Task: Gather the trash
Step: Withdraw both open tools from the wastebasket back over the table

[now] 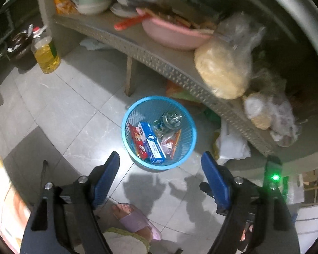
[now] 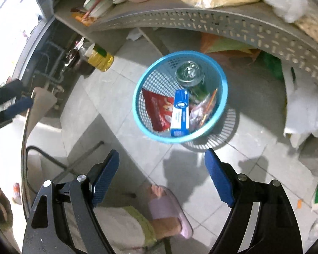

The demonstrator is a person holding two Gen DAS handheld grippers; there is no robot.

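A blue mesh basket [image 1: 125, 127] [image 2: 135, 105] stands on the grey tiled floor. Inside lie a blue-and-white box [image 1: 151, 144] [image 2: 180, 114], a red wrapper [image 1: 137, 139] [image 2: 159, 108], a green glass bottle [image 1: 169, 119] [image 2: 190, 74] and a clear plastic wrapper [image 1: 169, 144] [image 2: 203, 110]. My left gripper [image 1: 160, 156] hangs open above the floor just in front of the basket, nothing between its blue pads. My right gripper [image 2: 161, 152] is open and empty too, high over the basket's near side. One blue finger [image 2: 21, 103] of the left gripper shows at the far left of the right wrist view.
A grey shelf with a perforated edge [image 1: 159, 61] [image 2: 201, 23] overhangs the floor behind the basket, loaded with a pink basin [image 1: 169, 36], bowls and bagged food [image 1: 222, 63]. An oil bottle [image 1: 45, 55] [image 2: 99, 58] stands at the left. White bags [image 1: 233, 146] [image 2: 307, 114] lie to the right. A person's slippered foot [image 1: 135, 220] [image 2: 169, 209] is below.
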